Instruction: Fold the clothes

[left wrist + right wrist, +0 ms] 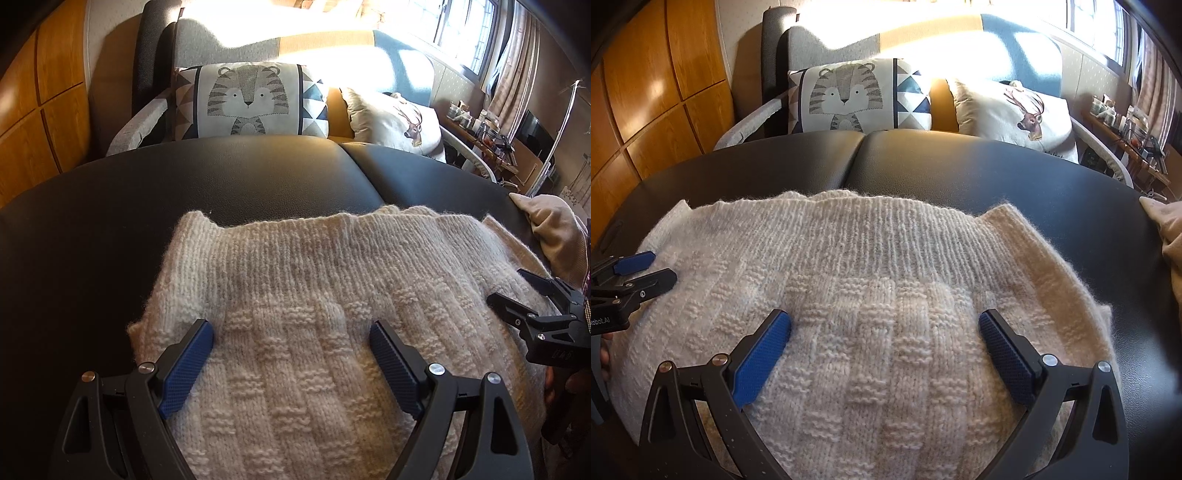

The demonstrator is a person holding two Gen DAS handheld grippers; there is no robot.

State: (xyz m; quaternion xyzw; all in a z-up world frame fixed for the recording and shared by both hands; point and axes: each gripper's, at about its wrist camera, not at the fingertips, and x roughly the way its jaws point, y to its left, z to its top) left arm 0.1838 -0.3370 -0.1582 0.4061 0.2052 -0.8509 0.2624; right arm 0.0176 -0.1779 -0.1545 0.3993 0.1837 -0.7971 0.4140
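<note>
A cream knitted sweater (879,295) lay flat on the black tabletop (1034,177). The left gripper (291,332) and right gripper (884,325) stood over it side by side, jaws apart, clamped on nothing. A beige cloth (554,229) lay at the tabletop's right edge.

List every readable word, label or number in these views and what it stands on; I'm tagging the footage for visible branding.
"obot.AI", its start cut off by the picture's edge: on the body of the left tongs, seen from the right wrist.
Embossed marks on the body of the right tongs: too dark to read.
Small print at the lower edge of the deer cushion: too blurred to read.
Nothing else legible.
</note>
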